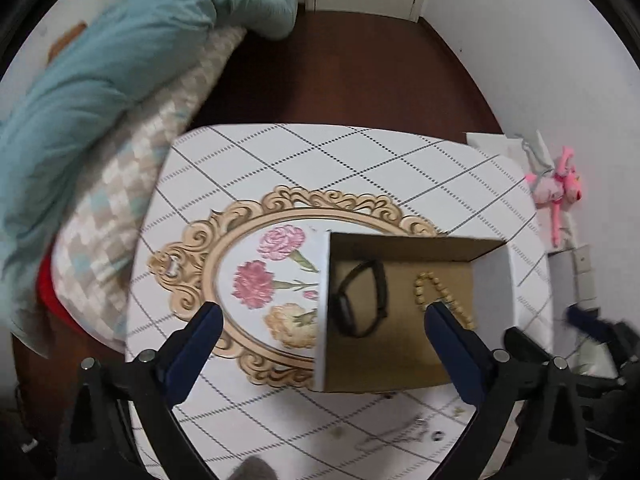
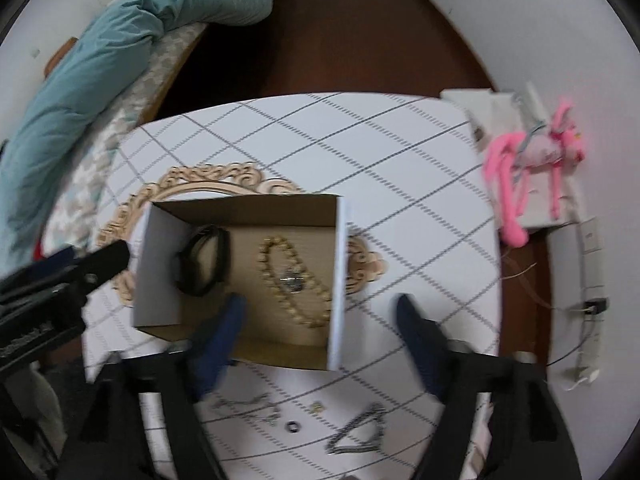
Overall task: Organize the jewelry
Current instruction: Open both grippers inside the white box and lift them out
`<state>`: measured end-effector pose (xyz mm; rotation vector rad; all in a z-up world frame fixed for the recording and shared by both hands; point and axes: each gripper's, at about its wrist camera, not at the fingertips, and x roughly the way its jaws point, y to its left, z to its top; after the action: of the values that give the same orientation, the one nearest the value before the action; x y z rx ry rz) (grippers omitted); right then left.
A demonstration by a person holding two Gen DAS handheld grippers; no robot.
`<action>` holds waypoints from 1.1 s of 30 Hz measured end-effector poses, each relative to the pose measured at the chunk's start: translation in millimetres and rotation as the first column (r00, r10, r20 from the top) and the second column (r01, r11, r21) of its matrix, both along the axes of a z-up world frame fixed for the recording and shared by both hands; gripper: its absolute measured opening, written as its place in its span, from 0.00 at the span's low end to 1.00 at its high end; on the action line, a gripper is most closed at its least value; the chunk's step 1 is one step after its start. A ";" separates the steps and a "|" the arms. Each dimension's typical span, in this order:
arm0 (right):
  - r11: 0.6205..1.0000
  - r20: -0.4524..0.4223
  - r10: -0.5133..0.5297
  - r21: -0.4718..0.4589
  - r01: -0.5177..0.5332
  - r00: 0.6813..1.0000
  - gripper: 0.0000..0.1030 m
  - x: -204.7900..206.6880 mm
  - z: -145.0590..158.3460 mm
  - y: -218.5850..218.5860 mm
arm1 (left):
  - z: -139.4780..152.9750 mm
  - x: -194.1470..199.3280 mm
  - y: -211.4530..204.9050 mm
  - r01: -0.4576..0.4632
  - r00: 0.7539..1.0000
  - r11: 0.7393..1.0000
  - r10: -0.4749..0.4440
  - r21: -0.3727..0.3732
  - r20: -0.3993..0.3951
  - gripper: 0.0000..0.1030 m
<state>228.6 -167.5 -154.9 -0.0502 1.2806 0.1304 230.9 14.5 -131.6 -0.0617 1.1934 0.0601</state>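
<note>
Both gripper sets, left gripper and right gripper, hover spread above the box.

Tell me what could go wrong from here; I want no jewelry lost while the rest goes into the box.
The chain, the small ring and the tiny stud lie near the table's front edge; a sweep by the open right gripper might knock them off. The thin necklace looks loosely tangled and may snag.

White walls, dark brown floor, teal duvet on bed, white diamond-patterned table.
</note>
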 end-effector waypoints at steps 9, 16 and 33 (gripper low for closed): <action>0.995 0.053 -0.013 -0.102 0.018 0.998 0.98 -17.9 -13.3 -2.8 | -15.1 -22.3 -1.9 -0.002 1.000 0.999 0.002 0.038 0.010 1.00; 0.994 0.115 -0.034 -0.100 0.046 0.993 0.98 -34.8 7.0 -8.7 | -0.9 -38.8 -2.8 -0.018 0.999 1.000 0.017 0.024 0.049 1.00; 0.994 0.324 -0.068 -0.054 0.090 0.944 0.98 -100.8 100.8 -15.0 | 72.4 -96.8 -3.0 -0.021 0.976 0.999 0.015 0.025 0.216 1.00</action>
<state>127.8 -182.5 -54.1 -0.0749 0.9581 0.0075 134.2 11.4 -59.3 -0.0537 0.9749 0.0830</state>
